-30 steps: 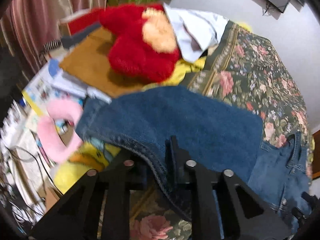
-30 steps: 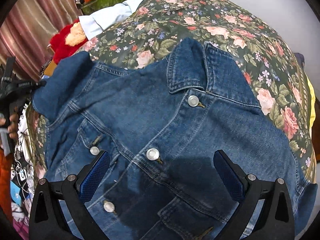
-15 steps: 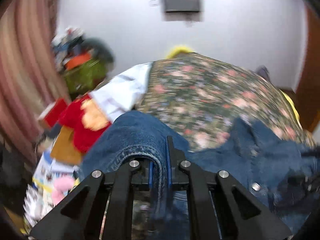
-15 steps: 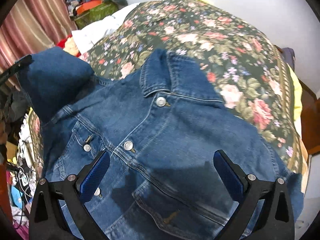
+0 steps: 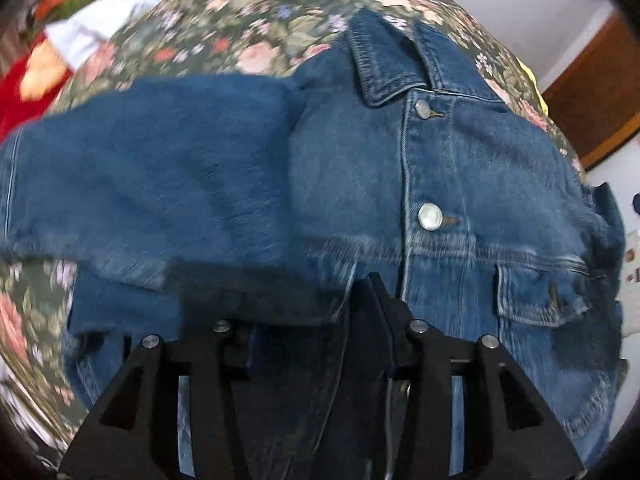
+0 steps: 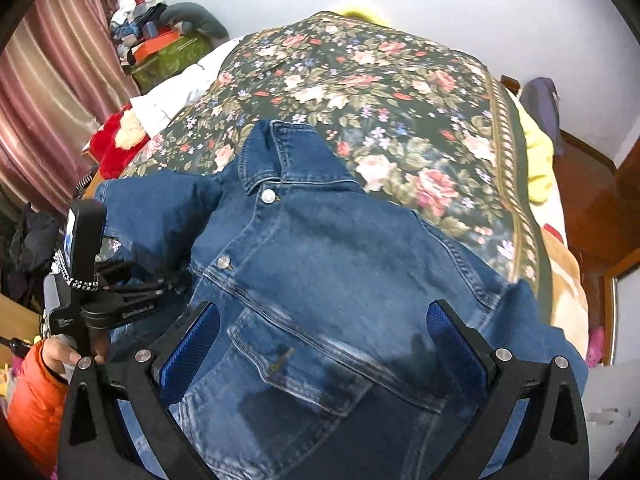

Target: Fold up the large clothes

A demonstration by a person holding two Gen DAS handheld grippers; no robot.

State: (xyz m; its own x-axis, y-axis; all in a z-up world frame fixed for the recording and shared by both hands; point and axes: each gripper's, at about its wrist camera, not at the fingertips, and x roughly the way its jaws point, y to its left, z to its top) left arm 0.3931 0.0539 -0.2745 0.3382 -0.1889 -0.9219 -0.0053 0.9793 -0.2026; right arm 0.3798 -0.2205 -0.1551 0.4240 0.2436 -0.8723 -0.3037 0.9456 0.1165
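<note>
My left gripper (image 5: 320, 320) has just been opening, its jaws parting around the sleeve (image 5: 152, 176), now laid across the denim jacket (image 6: 340, 264) toward its button line. My right gripper (image 6: 320, 344), spread wide and empty, hovers nearer the bedspread's (image 6: 400, 92) near edge.

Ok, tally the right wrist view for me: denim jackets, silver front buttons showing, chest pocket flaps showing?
Denim jacket: 1
Silver front buttons: 2
Chest pocket flap: 1
Total: 4
</note>
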